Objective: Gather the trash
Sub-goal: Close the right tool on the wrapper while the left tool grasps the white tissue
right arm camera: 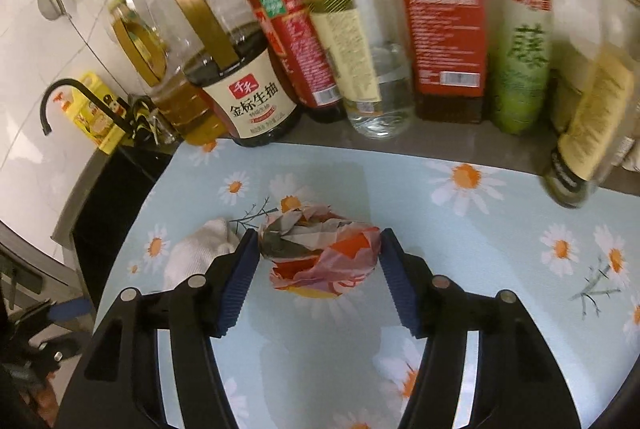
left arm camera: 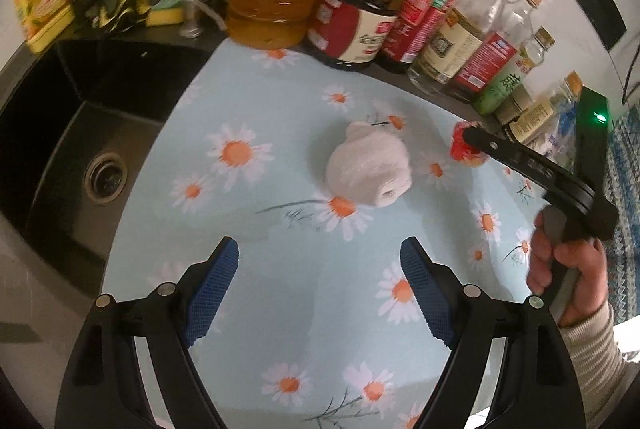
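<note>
The daisy-print mat (left arm camera: 304, 293) covers the counter; only the left wrist view shows the black sink (left arm camera: 80, 133) beside it and the person's hand (left arm camera: 568, 269). Bottles (right arm camera: 400, 49) line the back. The white sock (left arm camera: 370, 169) lies mid-mat, ahead of the left gripper (left arm camera: 320, 289), whose jaws stand wide and empty. The right view alone shows the right gripper (right arm camera: 318, 265) clamped on the crumpled wrapper (right arm camera: 320, 253), just beside the sock.
</note>
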### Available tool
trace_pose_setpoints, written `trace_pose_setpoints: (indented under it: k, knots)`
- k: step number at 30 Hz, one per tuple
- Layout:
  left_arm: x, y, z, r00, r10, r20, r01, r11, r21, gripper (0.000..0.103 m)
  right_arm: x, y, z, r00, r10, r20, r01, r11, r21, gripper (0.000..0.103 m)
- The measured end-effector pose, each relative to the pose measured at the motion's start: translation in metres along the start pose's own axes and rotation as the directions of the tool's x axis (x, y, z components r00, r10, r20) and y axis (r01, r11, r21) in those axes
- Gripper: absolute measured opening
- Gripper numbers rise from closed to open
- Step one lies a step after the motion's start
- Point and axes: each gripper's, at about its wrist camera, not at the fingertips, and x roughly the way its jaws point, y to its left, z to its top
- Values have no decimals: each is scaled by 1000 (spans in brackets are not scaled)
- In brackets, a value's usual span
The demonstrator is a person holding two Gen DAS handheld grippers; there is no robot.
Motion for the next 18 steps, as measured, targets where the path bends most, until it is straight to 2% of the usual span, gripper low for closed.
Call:
trace_pose_setpoints:
  k: [2,8,18]
  knots:
    - [6,-9,8,1000,-18,-9,18,1000,22,81,-12,-7,-5,1000,18,8,-18,1000,18,61]
    - [29,-37,27,999,-13,-32,16,993,114,81,-41,-23,-23,998,56,28,-57,998,36,61]
    - [83,-62,50,994,60,-89,-38,972,234,81,-65,-49,-66,998,60,20,-61,994,86,61]
